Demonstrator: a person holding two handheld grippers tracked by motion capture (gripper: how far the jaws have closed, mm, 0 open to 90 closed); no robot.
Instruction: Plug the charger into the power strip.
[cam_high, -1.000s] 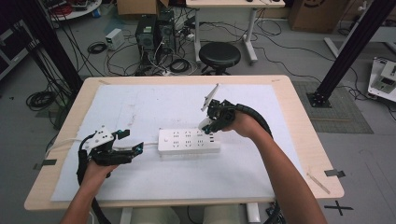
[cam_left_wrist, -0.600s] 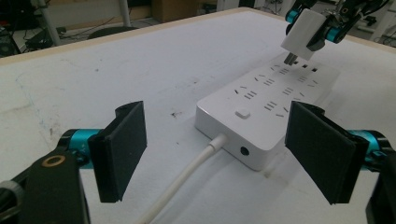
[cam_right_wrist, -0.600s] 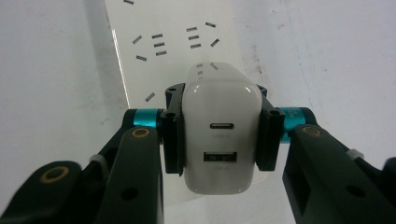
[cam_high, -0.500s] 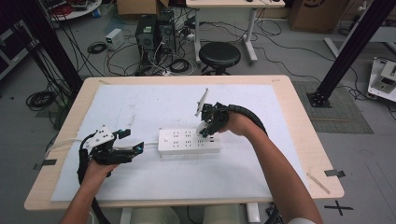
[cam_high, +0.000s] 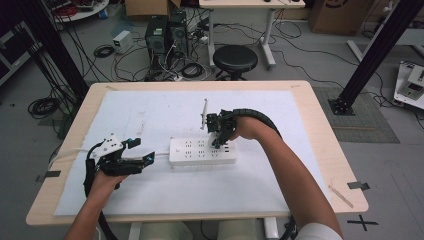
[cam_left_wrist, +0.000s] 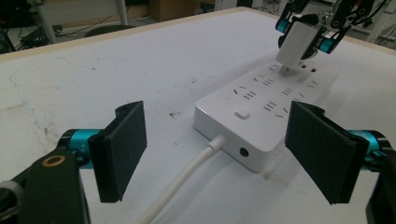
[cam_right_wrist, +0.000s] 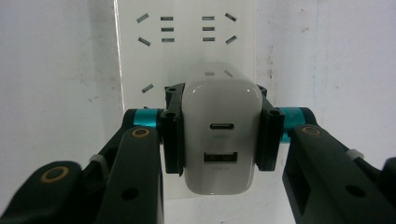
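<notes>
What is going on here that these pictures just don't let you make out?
- Charger prongs: right gripper view, hidden behind the charger's own body; left gripper view, too small to tell whether they are in the power strip.
- Strip's cable: left gripper view, cut off by the bottom edge.
- Socket markings: high view, too small.

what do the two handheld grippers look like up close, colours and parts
Both are black. The left gripper has flat, square black pads, teal collars and brass-ringed pivots. The right gripper has the same collars and rings. In the high view, a ribbed black cable trails from it.
</notes>
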